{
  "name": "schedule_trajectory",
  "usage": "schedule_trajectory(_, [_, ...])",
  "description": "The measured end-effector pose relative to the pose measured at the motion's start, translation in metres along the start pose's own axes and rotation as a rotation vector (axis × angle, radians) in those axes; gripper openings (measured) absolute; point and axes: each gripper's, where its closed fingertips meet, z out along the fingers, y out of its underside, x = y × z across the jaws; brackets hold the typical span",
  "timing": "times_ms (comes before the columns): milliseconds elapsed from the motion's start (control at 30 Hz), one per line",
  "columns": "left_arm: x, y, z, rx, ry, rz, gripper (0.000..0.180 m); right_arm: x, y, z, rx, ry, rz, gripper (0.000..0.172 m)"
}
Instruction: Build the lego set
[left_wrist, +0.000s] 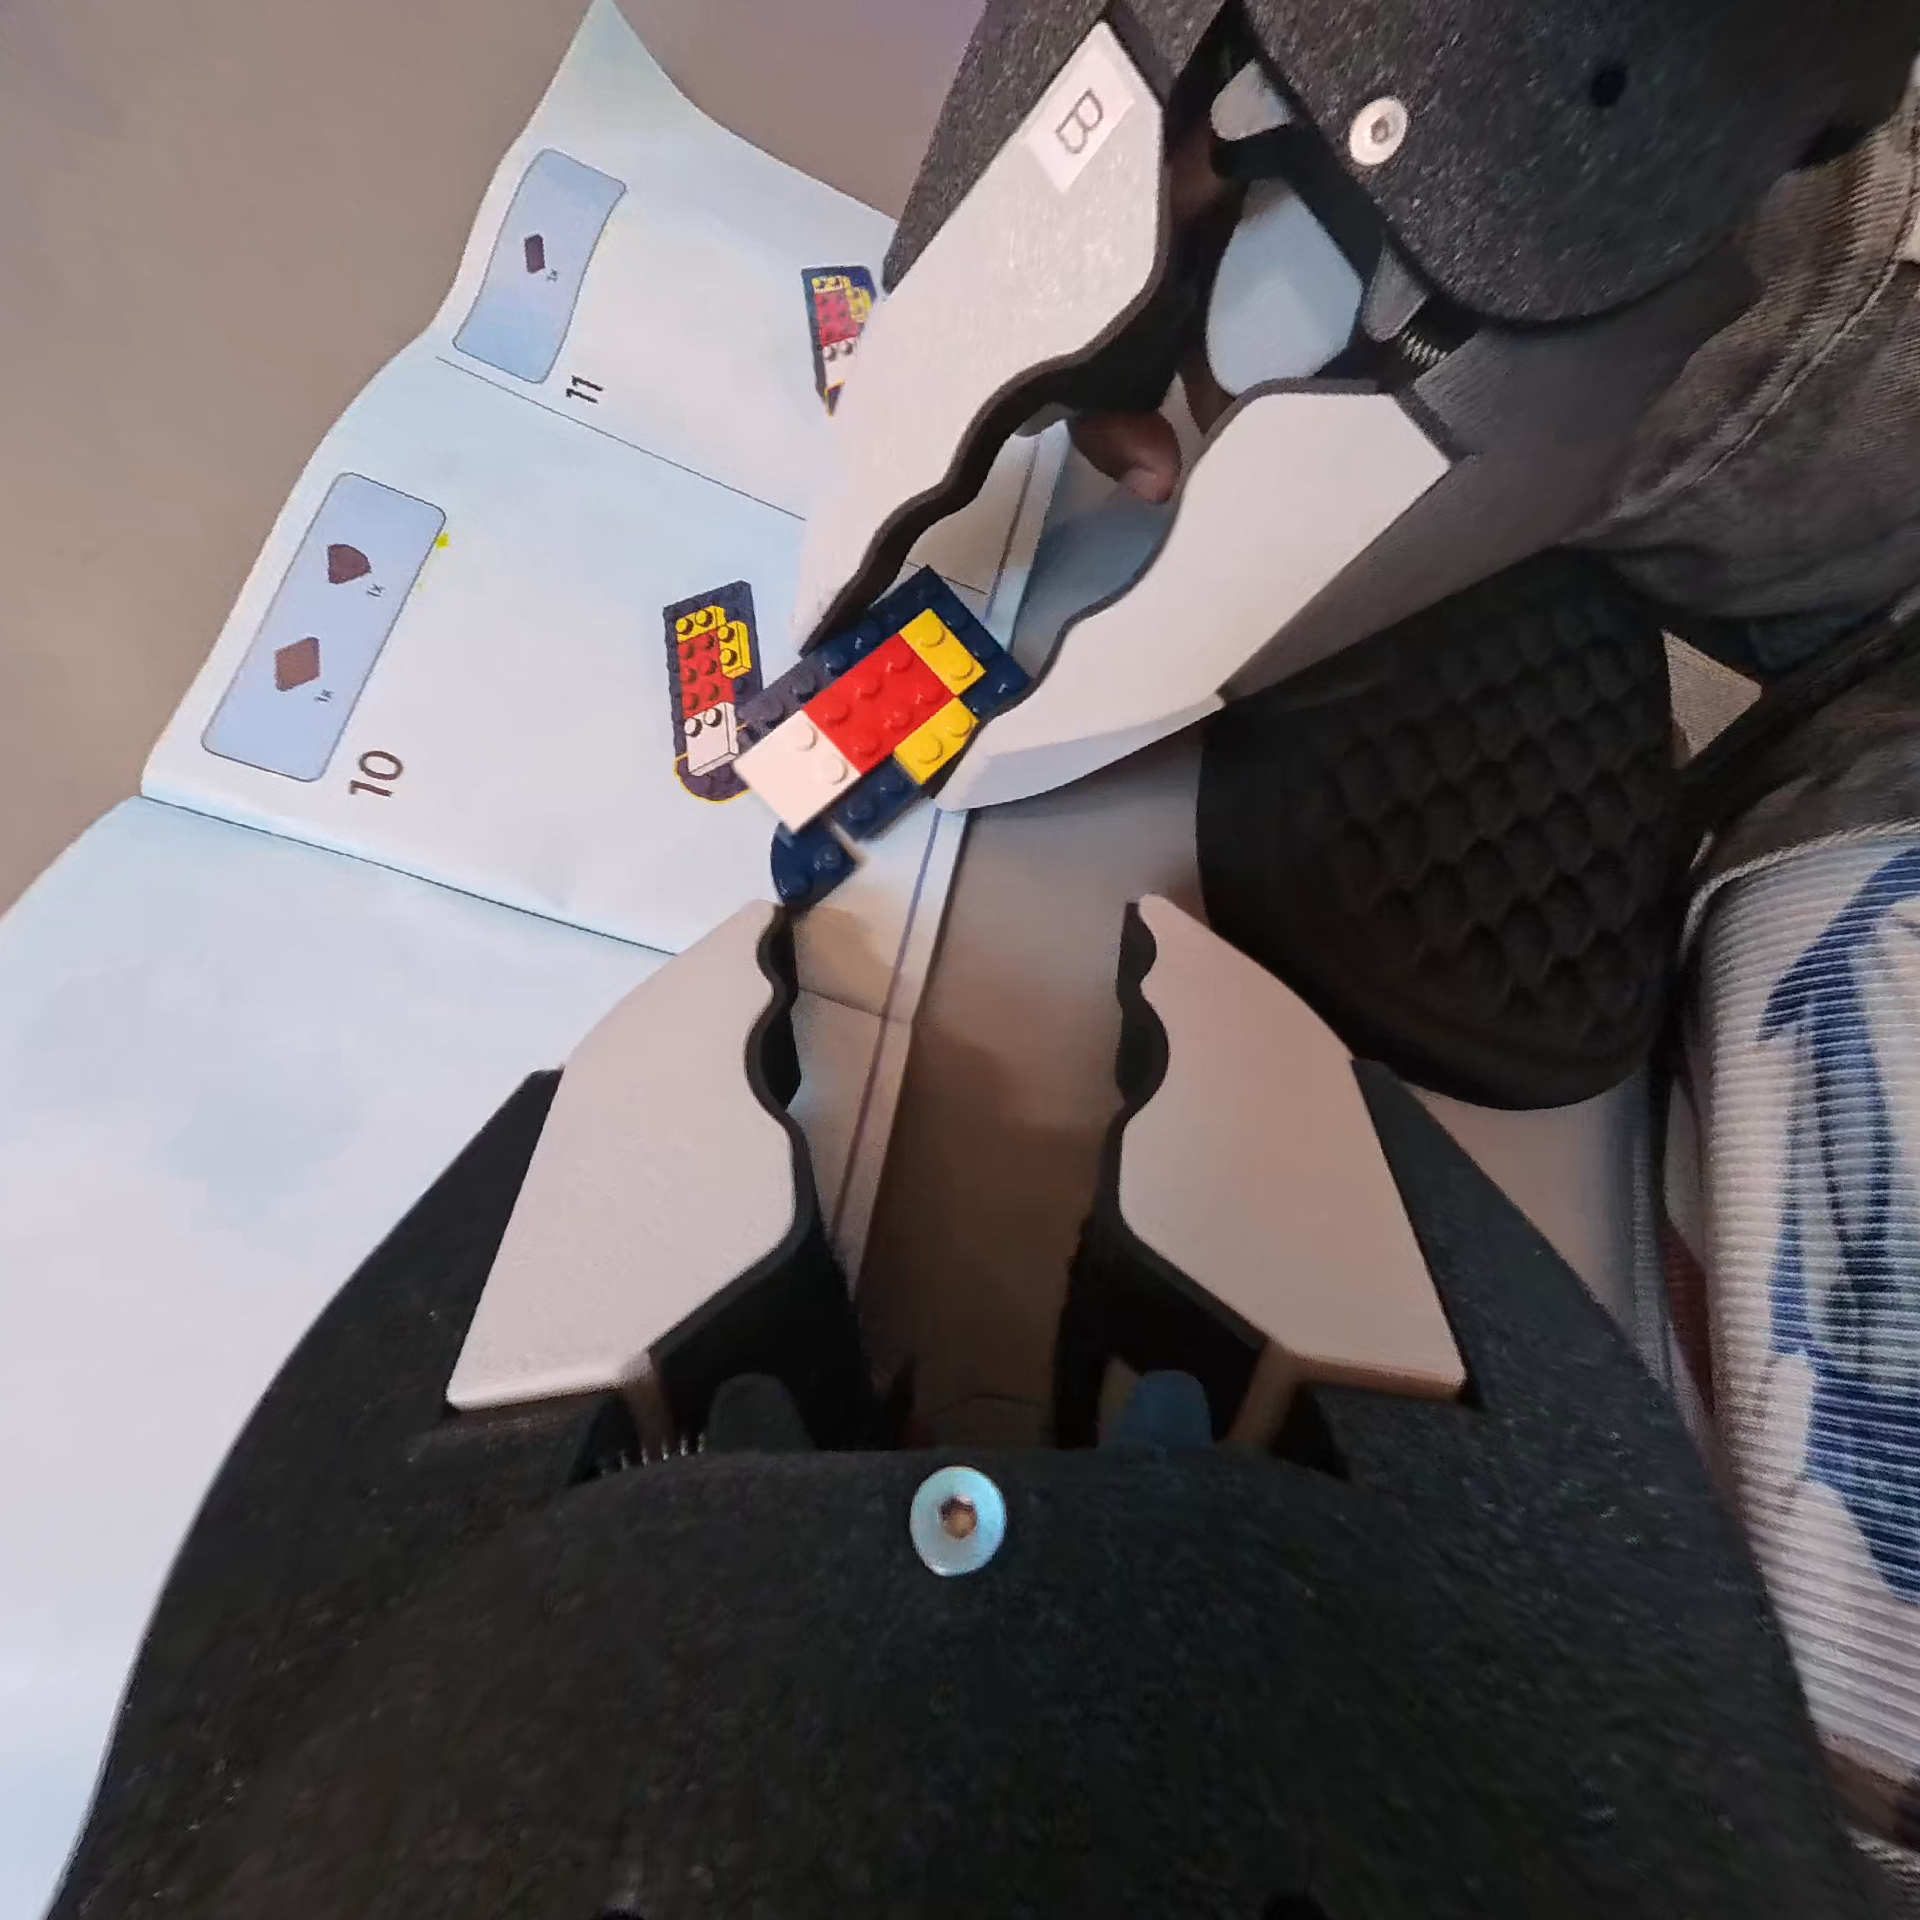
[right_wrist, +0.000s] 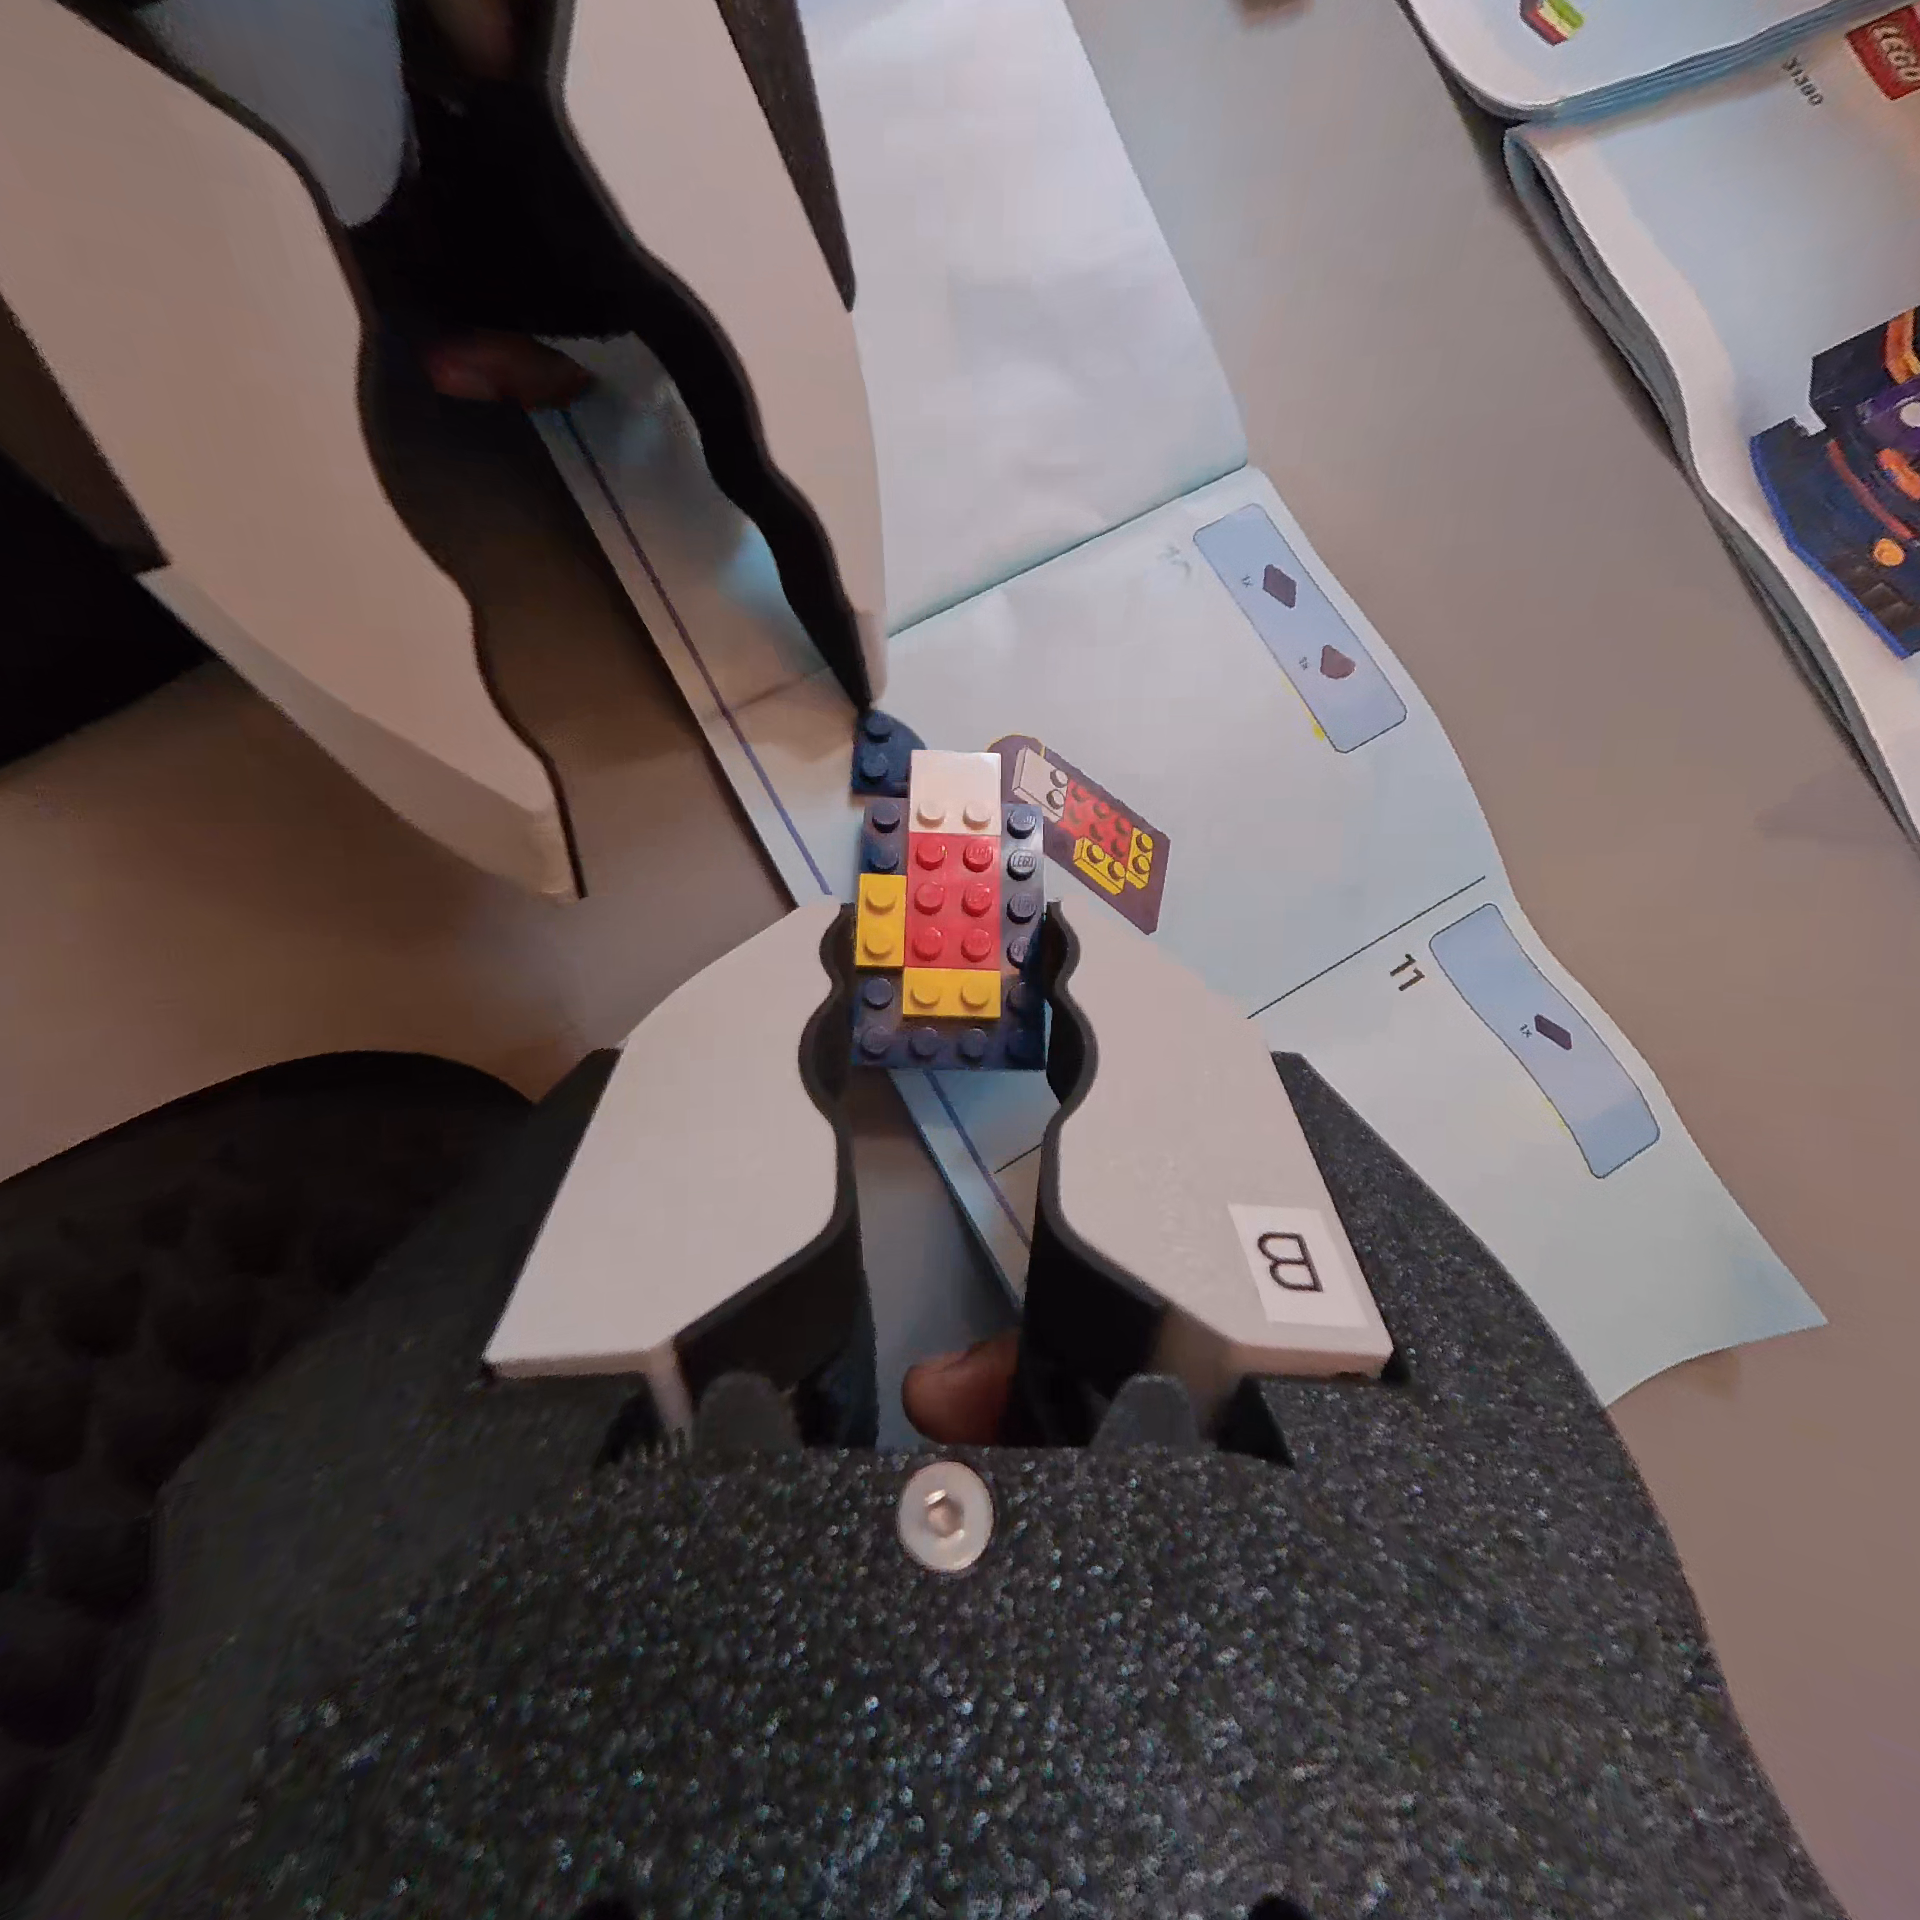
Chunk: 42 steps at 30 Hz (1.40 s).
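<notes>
— Between the right gripper's (right_wrist: 945, 971) fingers?
— A brick assembly (right_wrist: 940, 914): dark blue plate bearing red, yellow and white bricks, clamped at both edges, raised over an open instruction booklet (right_wrist: 1299, 831).
— Left gripper (left_wrist: 951, 914)?
— Fingers wide apart, holding nothing; a small dark blue rounded plate (left_wrist: 810, 862) sits just beyond its left fingertip.
— Surface?
— Grey-brown table (right_wrist: 1403, 364); more booklets (right_wrist: 1714, 260) to the right gripper's far right.
</notes>
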Motion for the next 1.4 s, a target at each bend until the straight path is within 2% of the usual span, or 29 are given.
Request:
schedule_trajectory(467, [0.008,0.001,0.000,0.007,0.028,0.005,0.058,0.000,-0.001,0.003,0.044,-0.054,-0.056,0.034])
schedule_trajectory(767, [-0.002,0.000,-0.003,0.039,-0.011,-0.027,0.061,0.000,-0.002,0.004,0.051,-0.036,-0.081,0.034])
schedule_trajectory(1400, [0.002,-0.003,-0.002,0.055,-0.018,0.043,0.061,0.001,-0.004,0.002,0.048,0.002,-0.137,0.034])
